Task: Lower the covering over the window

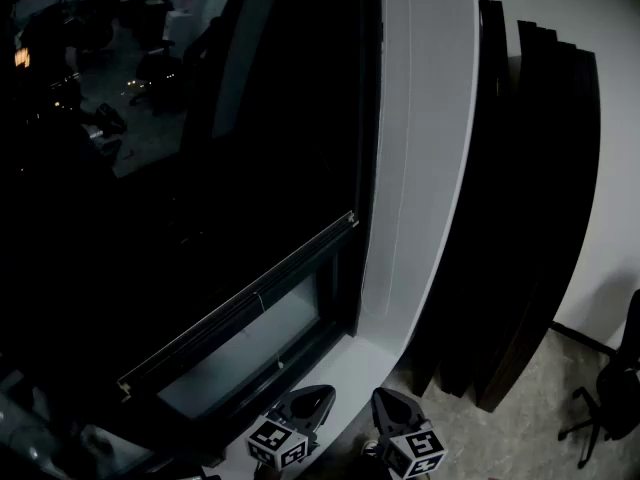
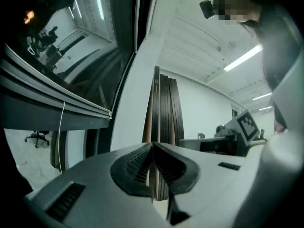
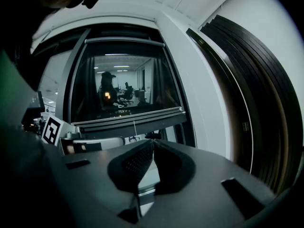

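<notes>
The dark blind [image 1: 170, 198] covers most of the window, and its bottom rail [image 1: 240, 303] hangs a short way above the white sill [image 1: 352, 364]. A strip of bare glass [image 1: 245, 353] shows under the rail. A thin cord [image 2: 62, 127] dangles from the rail [image 2: 57, 101]; both rail [image 3: 128, 118] and cord [image 3: 135, 127] also show in the right gripper view. My left gripper [image 1: 316, 399] and right gripper [image 1: 386, 400] sit side by side below the sill, apart from the blind. The left gripper [image 2: 152, 144] is shut on nothing, and so is the right gripper [image 3: 153, 141].
A white pillar [image 1: 420, 168] borders the window on the right. Tall dark panels [image 1: 530, 198] lean against the wall beyond it. An office chair [image 1: 612, 388] stands at the far right on the speckled floor. The glass reflects a person and office furniture.
</notes>
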